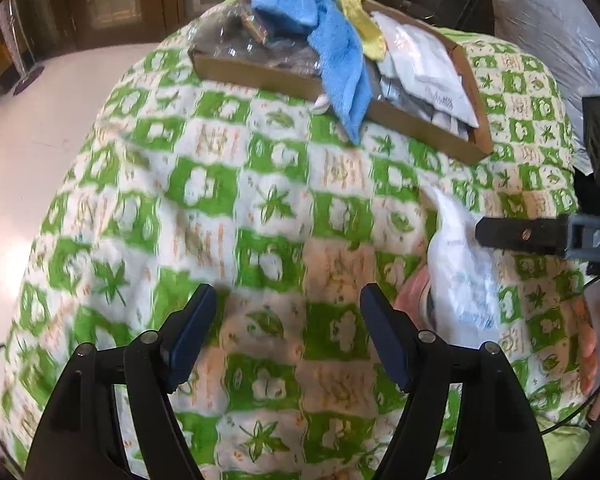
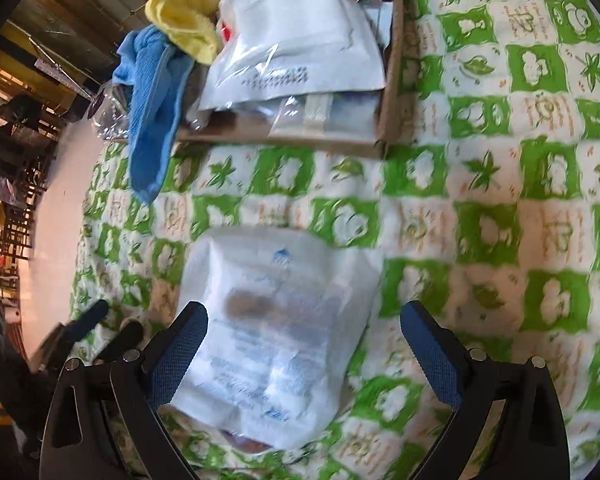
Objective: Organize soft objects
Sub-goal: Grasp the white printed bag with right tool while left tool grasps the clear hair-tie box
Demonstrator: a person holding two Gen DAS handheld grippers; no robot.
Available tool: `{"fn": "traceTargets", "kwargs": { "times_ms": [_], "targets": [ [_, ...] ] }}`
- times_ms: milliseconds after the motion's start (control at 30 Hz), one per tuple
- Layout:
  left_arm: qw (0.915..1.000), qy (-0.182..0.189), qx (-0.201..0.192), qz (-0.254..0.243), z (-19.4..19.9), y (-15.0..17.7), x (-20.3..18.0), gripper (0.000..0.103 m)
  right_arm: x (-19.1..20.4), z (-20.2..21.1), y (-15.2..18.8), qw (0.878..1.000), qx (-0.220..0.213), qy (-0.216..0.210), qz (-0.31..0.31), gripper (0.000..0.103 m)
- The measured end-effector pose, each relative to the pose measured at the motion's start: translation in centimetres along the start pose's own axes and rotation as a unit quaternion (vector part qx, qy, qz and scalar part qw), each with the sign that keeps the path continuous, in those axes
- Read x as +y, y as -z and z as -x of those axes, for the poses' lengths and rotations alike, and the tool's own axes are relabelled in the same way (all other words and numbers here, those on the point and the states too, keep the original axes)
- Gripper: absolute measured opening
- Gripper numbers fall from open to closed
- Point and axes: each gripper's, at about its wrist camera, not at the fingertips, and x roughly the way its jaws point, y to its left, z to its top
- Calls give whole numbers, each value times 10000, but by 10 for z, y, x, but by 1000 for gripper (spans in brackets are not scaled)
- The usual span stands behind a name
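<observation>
A white plastic packet [image 2: 276,336] with blue print lies on the green-and-white checked cloth [image 2: 480,208], between the open jaws of my right gripper [image 2: 304,340]. In the left wrist view the packet [image 1: 460,276] lies at the right, and the right gripper's finger [image 1: 520,234] reaches over it. My left gripper [image 1: 288,320] is open and empty above the cloth [image 1: 220,200]. A shallow cardboard tray [image 1: 268,78] at the far side holds a blue towel [image 1: 336,44], a yellow cloth [image 1: 356,8] and several plastic packets [image 1: 428,64]. The blue towel [image 2: 152,116] hangs over the tray's edge [image 2: 284,142].
A pale floor [image 1: 28,128] lies beyond the cloth's left edge. A large white plastic bag [image 1: 552,28] stands at the back right. Dark furniture and shelves [image 2: 12,160] stand past the floor. A pink round thing [image 1: 414,292] peeks out beside the packet.
</observation>
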Motion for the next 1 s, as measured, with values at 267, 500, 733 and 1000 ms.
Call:
{"fn": "traceTargets", "kwargs": {
  "times_ms": [267, 500, 733, 1000],
  "targets": [
    [9999, -107, 42, -84, 0, 14, -1, 74, 4, -34, 10, 9978, 314, -280, -513, 102],
    [10000, -28, 43, -77, -5, 8, 0, 74, -13, -44, 8, 9985, 68, -262, -481, 71],
    [9994, 268, 93, -201, -2, 11, -14, 74, -39, -15, 0, 9955, -677, 605, -256, 57],
    [9965, 731, 288, -273, -1, 22, -60, 74, -76, -16, 8, 9932, -904, 547, -499, 57]
  ]
}}
